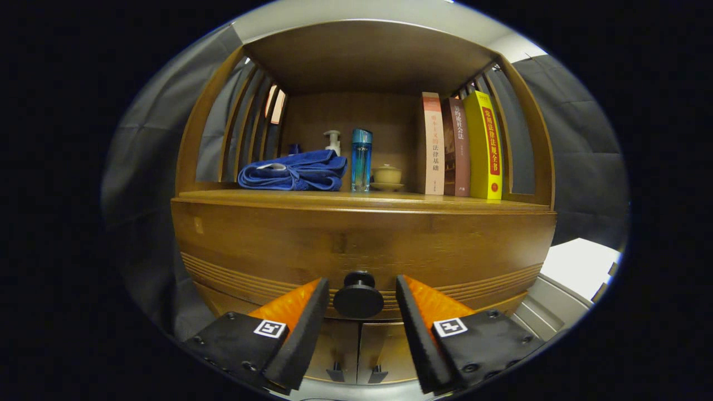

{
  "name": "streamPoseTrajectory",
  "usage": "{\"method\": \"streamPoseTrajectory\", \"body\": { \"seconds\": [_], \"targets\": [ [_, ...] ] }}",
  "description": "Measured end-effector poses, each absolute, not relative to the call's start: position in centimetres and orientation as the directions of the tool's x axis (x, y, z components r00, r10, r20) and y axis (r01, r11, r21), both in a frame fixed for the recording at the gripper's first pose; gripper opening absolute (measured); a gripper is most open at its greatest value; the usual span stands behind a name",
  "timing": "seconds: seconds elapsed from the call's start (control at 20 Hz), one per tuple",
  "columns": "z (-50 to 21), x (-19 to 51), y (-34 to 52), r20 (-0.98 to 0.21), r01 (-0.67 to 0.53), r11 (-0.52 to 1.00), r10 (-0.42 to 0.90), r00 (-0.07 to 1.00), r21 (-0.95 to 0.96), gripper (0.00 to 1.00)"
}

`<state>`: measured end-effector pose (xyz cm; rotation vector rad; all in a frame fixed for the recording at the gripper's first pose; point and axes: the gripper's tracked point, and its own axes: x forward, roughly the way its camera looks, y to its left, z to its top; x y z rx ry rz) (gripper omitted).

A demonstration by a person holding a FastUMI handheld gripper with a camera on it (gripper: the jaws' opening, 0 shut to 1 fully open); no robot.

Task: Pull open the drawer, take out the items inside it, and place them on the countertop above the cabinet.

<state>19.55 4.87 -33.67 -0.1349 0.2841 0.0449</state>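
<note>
The tongs are spread open, fingers either side of the round black knob without pressing it. The knob sits on the closed wooden drawer. Above, on the countertop, from left to right: a folded blue towel, pump bottle, blue bottle, lidded cup, three upright books.

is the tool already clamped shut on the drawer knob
No, the tool is open, its fingers standing either side of the drawer knob with a gap showing on each side.
</note>
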Motion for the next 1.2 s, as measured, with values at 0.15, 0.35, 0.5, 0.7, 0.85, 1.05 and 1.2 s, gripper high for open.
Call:
{"method": "streamPoseTrajectory", "body": {
  "seconds": [0.15,0.35,0.5,0.7,0.85,1.05,1.2],
  "targets": [
    [-34.2,20.4,4.6,-0.289,-0.038,0.992,0.002,0.957,-0.117,0.62],
    [-34.2,20.1,4.9,-0.29,-0.027,0.997,0.006,0.957,-0.068,0.54],
    [-34.1,20.5,4.8,-0.287,-0.012,0.998,-0.006,0.958,-0.06,0.47],
    [-33.6,19.5,4.5,-0.28,0.008,0.998,-0.025,0.96,-0.063,0.43],
    [-32.5,17.4,4.4,-0.26,0.025,0.999,-0.035,0.965,-0.041,0.43],
    [-31.7,14.8,4.4,-0.266,0.056,0.998,-0.062,0.962,-0.031,0.42],
    [-31.2,12.5,4.4,-0.275,0.056,0.998,-0.059,0.96,-0.018,0.42]
  ]
}}
